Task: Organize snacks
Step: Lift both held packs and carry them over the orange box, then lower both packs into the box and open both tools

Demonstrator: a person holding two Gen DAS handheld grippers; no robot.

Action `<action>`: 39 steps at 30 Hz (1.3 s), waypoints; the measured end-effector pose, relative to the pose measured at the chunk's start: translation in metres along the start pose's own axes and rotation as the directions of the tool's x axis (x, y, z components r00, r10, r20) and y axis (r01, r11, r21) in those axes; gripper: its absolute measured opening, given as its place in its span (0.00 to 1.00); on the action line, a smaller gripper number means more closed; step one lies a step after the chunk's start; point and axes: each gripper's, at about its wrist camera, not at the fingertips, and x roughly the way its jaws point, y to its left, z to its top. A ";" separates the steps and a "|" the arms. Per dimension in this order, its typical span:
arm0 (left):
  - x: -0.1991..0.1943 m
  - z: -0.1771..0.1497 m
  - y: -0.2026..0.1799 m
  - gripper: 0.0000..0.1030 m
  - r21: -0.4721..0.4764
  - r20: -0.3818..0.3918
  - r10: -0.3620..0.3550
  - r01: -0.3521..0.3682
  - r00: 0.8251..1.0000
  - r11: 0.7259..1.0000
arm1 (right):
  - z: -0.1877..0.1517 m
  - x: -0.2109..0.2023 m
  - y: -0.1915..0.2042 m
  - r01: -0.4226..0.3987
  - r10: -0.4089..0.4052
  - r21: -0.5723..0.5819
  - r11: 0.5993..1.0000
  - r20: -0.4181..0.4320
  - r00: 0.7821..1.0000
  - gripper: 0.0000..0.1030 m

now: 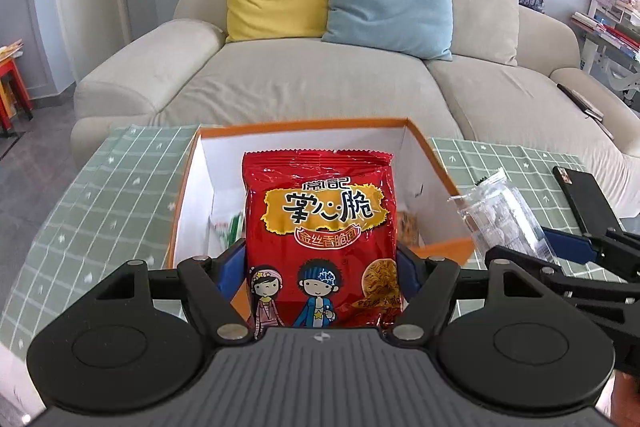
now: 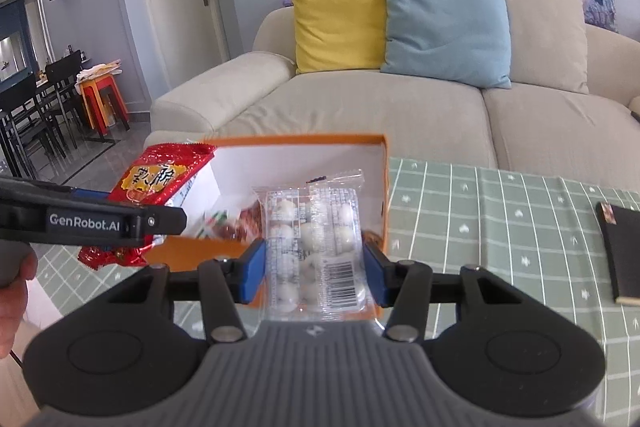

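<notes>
Both grippers loaded, both raised over the near edge of the orange box (image 1: 436, 163), which sits open-topped on the green checked tablecloth (image 1: 100, 195) in front of the sofa (image 1: 304, 83)

Left gripper (image 1: 320, 263) is clamped on the red noodle snack bag (image 1: 320, 227) — blue pads press its two side edges, jaws wide because the bag is wide. It is gripped low, so the top seal stands up and the printed face looks back at the camera. From the right wrist view the same bag (image 2: 160, 183) is tilted over the box's left corner, crumpled bottom hanging below the finger.

Right gripper (image 2: 314, 267) is closed on the clear packet of white candies (image 2: 316, 247), pads against its long sides, barcode end nearest the camera, crimped top pointing toward the box. From the left view the packet (image 1: 500, 215) sticks up just right of the box wall.

Inside the box: some wrappers on the floor — a green-and-white one (image 1: 228, 227) and something orange-brown; can't make out more. White inner walls otherwise mostly bare.

Judgement: packs are held by the edges so they can drop in flat once the jaws part; the box is the obvious destination, neither snack is in yet. Black notebook (image 2: 620, 251) lies well apart on the right, not part of the job
</notes>
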 end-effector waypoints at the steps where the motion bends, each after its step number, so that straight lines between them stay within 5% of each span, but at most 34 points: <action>1: 0.001 0.004 0.001 0.81 0.002 0.002 -0.003 0.003 1.000 1.000 | 0.006 0.004 -0.001 -0.005 0.005 0.000 1.000 0.001 1.000 0.48; 11: 0.060 0.044 0.024 0.81 -0.043 -0.100 -0.076 0.072 0.992 0.996 | 0.055 0.065 -0.011 -0.047 0.048 0.012 0.999 -0.060 0.997 0.48; 29: 0.147 0.034 0.034 0.81 0.118 -0.252 0.054 -0.025 0.966 0.993 | 0.060 0.192 0.016 0.010 -0.083 -0.305 0.952 -0.230 0.970 0.49; 39: 0.159 0.035 0.033 0.81 0.148 -0.293 0.100 -0.058 0.951 0.987 | 0.056 0.220 0.016 0.042 -0.138 -0.324 0.945 -0.278 0.951 0.49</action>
